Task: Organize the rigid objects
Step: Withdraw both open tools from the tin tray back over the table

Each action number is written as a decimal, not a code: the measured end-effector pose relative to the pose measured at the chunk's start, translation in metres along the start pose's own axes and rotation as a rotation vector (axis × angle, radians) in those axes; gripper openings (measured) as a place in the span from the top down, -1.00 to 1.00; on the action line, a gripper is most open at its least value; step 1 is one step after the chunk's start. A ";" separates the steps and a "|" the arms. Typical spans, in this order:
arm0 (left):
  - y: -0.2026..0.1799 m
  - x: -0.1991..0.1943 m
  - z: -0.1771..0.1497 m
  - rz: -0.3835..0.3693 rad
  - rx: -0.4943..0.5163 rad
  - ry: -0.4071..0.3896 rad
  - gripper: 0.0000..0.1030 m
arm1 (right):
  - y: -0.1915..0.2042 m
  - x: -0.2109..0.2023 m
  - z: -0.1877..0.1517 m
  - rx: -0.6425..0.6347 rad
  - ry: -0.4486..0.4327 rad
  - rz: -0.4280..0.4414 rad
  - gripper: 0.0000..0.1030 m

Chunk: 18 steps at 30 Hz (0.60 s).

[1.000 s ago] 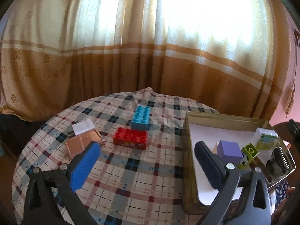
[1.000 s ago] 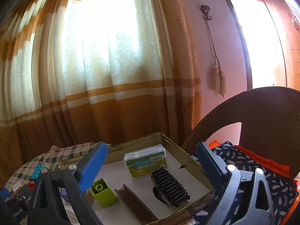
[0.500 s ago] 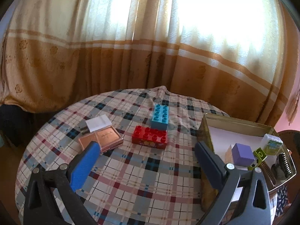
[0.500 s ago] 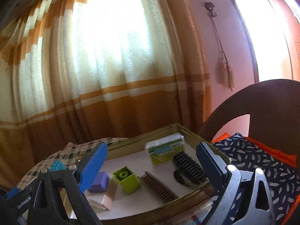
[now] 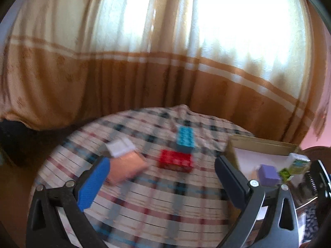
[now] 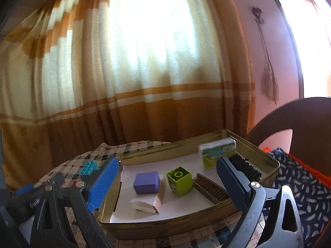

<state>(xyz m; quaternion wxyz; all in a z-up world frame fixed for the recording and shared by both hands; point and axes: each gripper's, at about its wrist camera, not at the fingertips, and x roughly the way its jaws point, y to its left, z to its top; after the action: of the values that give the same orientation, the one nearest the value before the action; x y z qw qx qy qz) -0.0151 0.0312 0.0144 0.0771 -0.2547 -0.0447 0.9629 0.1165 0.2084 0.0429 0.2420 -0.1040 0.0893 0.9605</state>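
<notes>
On the checked tablecloth (image 5: 157, 210) we count three things left out: one red brick (image 5: 175, 160), one blue brick (image 5: 185, 139), one copper case (image 5: 126, 168). Five sit in our tin tray (image 6: 186, 225) at right. Our left gripper (image 5: 159, 183) and right gripper (image 6: 165, 183) both gape wide, empty; the left view blurs, so we may misjudge the case.

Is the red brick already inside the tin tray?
No, the red brick lies on the plaid tablecloth, outside the tin tray.

3 toy bricks (image 5: 175, 160), 2 combs (image 6: 210, 189), 1 tin (image 6: 165, 226), perhaps 4 small boxes (image 6: 146, 182).
</notes>
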 end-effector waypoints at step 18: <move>0.070 0.015 0.002 0.155 -0.002 0.051 -0.99 | 0.054 -0.012 -0.013 -0.044 0.022 0.137 -0.89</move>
<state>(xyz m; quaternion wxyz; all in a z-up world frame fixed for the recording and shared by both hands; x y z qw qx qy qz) -0.0380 -0.0351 0.0004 0.0031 -0.2819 -0.0239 0.9591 0.1033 0.1535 0.0402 0.1724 -0.1134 0.0778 0.9754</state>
